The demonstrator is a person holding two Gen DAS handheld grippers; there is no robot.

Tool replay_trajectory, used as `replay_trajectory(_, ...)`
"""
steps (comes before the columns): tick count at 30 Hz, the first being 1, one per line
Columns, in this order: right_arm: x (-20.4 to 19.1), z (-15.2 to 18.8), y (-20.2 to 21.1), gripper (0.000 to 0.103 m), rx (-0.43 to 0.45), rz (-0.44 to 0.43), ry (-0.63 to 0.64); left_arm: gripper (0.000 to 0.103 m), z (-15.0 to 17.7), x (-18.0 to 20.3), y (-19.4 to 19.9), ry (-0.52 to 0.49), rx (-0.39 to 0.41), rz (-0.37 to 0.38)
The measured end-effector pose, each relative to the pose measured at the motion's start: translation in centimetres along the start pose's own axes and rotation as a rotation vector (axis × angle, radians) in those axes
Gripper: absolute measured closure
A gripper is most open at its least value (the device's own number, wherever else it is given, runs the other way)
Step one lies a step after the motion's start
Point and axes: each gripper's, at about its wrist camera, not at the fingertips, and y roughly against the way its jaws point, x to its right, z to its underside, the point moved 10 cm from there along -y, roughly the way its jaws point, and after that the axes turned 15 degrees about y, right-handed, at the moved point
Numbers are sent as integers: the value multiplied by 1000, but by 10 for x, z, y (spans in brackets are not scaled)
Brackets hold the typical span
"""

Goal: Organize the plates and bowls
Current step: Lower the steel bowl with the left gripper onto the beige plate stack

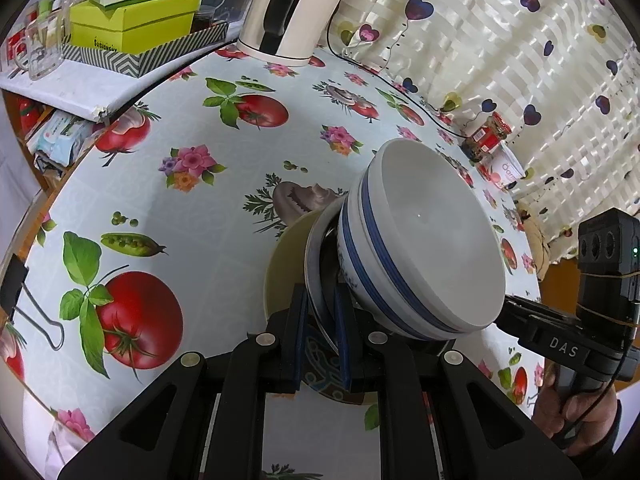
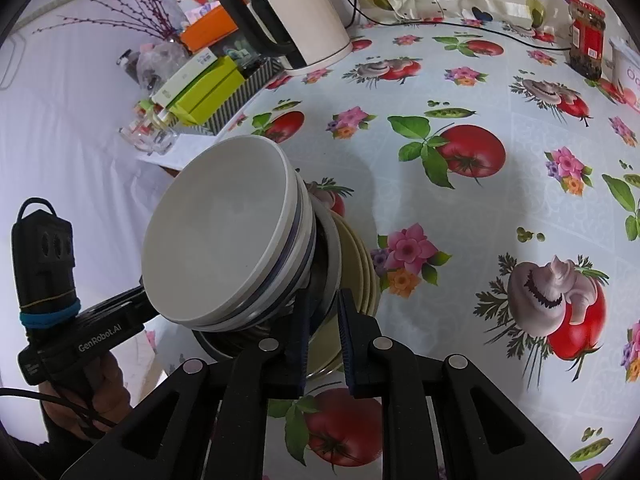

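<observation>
1. Two hand-held black grippers carry one stack of crockery over a table covered in a pale oilcloth (image 1: 192, 208) printed with tomatoes, flowers and mushrooms.
2. On the left, the left gripper (image 1: 322, 332) has its blue-padded fingers pinched on the rim of a grey-rimmed patterned plate (image 1: 316, 264); a cream-yellow plate (image 1: 280, 272) lies against its far side.
3. At the centre, white ceramic bowls with blue bands (image 1: 424, 248) sit nested on the plates, the whole stack tipped steeply, open side up and to the right of that gripper.
4. On the right, the right gripper (image 2: 324, 332) clamps the opposite plate rims, with the bowls up and to its left.
5. The two-sided grip probably steadies the heavy, tilted load; whether the stack touches the table cannot be told.
</observation>
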Motion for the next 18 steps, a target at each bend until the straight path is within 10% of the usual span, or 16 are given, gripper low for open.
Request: replay_trajectory(18, -8, 14, 33, 54, 46, 44, 63, 83, 1, 3, 26, -31, 74, -10)
